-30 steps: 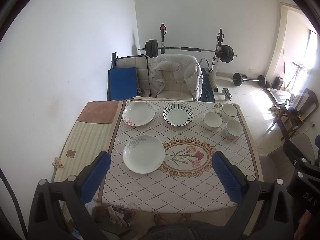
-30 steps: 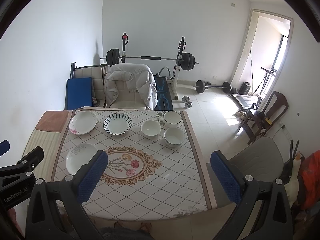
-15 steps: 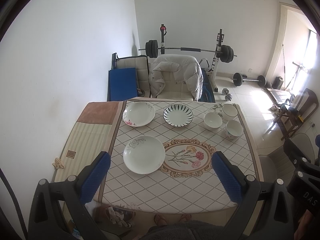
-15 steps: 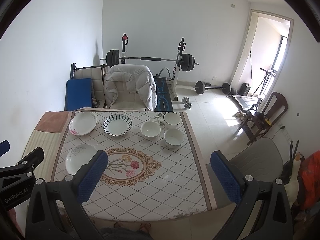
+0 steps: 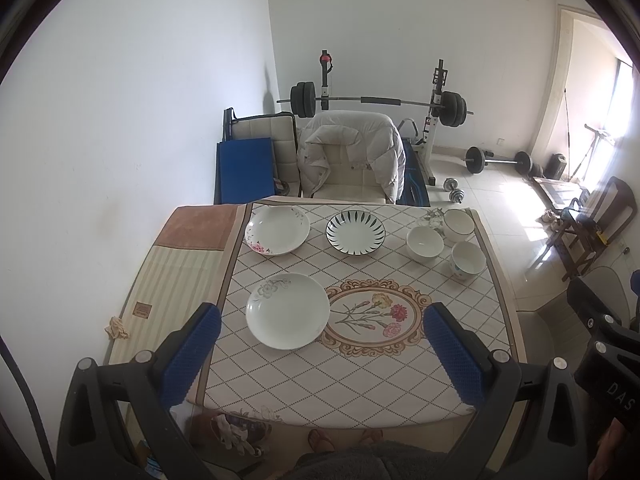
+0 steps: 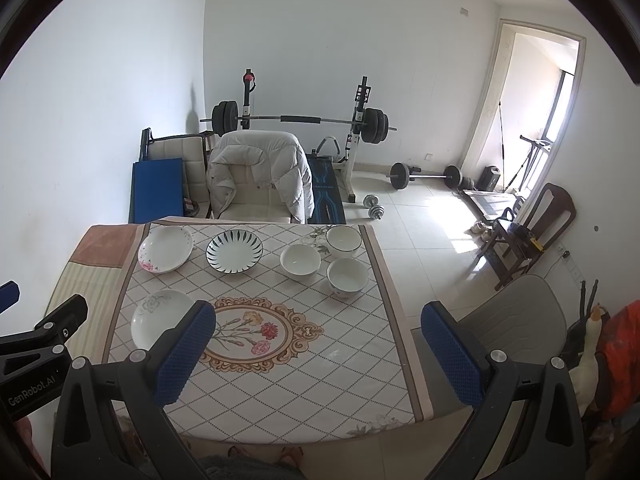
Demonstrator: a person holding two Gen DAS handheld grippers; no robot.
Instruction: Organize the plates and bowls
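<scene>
I held both my left tongs [image 5: 320, 354] and right tongs [image 6: 316, 354] wide, empty, high above the counter [image 5: 360, 376] of plates and bowls.

daylight is admitted from the right, where the floor [image 6: 440, 216] is glared white; edges are bent and darkly vignetted by the fisheye; focus is kept sharp.

Three plates [image 5: 287, 311] are sitting on the table [image 5: 360, 376] from nine to twelve o'clock; three bowls [image 5: 425, 243] are sitting at two o'clock.
</scene>
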